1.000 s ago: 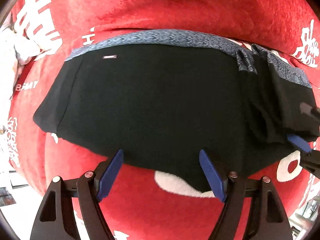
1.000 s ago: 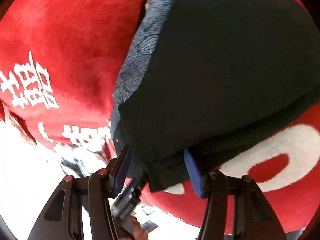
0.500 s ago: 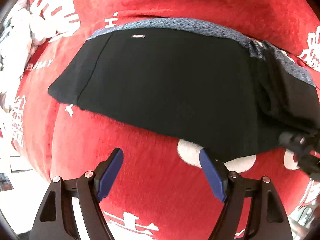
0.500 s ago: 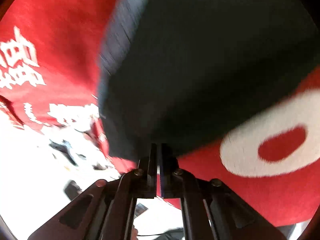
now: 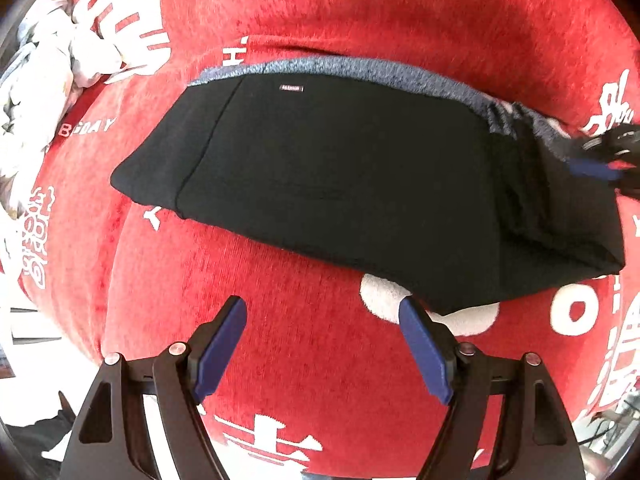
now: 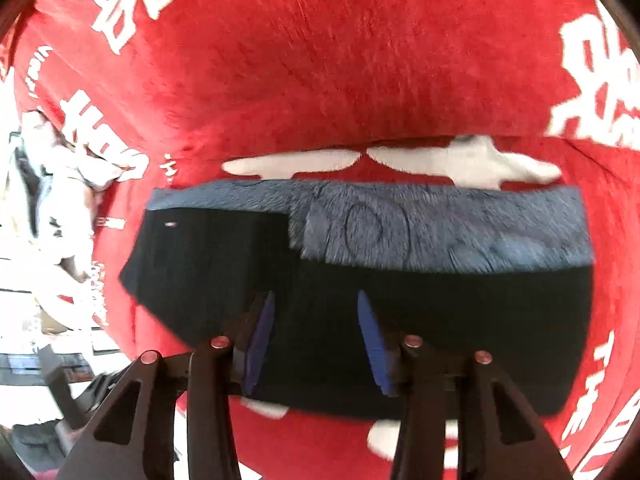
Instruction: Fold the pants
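left wrist view: black pants [image 5: 352, 184], folded, flat on red blanket [image 5: 320, 20]. left gripper [image 5: 322, 344] jaws just widened, spread over bare blanket. right gripper [image 6: 316, 340] jaws just reopened, apart above pants, nothing pinched.

We see both views bright and evenly lit, with strong fisheye bulge and dark vignetting in the corners. The lower left of each frame is blown out to white. The left wrist view is fairly sharp; the right wrist view smears with motion blur, worst towards its edges.
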Demonstrator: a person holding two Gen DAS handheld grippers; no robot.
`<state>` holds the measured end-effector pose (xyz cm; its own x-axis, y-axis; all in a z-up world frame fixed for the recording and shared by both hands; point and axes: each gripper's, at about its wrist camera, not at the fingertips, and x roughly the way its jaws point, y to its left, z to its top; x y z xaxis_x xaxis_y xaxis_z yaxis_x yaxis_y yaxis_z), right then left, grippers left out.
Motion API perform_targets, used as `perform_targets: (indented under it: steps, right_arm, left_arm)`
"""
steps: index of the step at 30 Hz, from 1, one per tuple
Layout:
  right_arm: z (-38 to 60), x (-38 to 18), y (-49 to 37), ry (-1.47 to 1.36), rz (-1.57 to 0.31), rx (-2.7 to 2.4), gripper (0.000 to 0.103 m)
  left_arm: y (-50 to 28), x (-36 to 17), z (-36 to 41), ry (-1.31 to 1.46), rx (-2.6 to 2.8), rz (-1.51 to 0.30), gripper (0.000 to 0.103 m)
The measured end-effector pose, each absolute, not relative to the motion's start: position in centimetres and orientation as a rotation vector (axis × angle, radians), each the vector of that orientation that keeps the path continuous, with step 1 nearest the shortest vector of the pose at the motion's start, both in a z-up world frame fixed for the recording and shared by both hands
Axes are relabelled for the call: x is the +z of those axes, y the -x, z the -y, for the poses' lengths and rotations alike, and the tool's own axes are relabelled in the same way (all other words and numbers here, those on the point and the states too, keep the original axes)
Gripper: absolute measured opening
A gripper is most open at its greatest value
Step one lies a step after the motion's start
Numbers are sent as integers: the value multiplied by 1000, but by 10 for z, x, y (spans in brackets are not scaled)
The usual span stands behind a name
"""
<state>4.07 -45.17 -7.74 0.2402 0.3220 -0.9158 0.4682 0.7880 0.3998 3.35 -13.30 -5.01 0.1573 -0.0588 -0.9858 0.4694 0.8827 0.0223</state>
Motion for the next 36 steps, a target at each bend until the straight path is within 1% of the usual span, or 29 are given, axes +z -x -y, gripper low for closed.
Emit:
perform_targets:
  steps: [1,2,3,4,5,7,8,11,15,17,20,27,36]
  right_arm:
    - [446,-97,-46,-727,-1427,-117,48]
    - [437,-117,-44,-766,-1509,-106,49]
    - [428,-123,-41,-766,-1535,-105,49]
    - [416,-111,-39,-670,-1476,-125,53]
    - [403,-106,-40,-591,-1496,-96,57]
    - [380,-99,-38,-455,-1530,-66,61]
    - [371,-97,-36,-435,-1556,-37,62]
    - [354,-84,-32,-404,-1575,19,62]
    - [346,-68,-22,-453,-1563,45,63]
    - [345,-61,-23,-457,-1560,52,71]
    - [335,-54,-27,-469,-1558,73,78]
    - [311,-55,-28,-474,-1562,93,79]
    - [318,-52,-12,-502,-1567,29,79]
  left_arm:
    - [-35,-48,131,-349,-391,-1377,98]
    - [-35,-46,129,-336,-395,-1380,100]
    - [-36,-41,125,-307,-408,-1382,100]
    - [-37,-35,121,-281,-419,-1384,100]
    - [-38,-33,119,-275,-418,-1382,100]
    - [-40,-28,113,-277,-408,-1385,100]
    - [-41,-28,111,-280,-404,-1389,100]
    - [-45,-29,102,-271,-401,-1432,100]
    - [-51,-37,85,-263,-375,-1482,100]
    - [-52,-39,77,-271,-340,-1487,100]
    - [-54,-43,66,-274,-295,-1503,100]
    - [-56,-54,48,-272,-243,-1530,100]
    - [-62,-52,53,-239,-254,-1510,100]
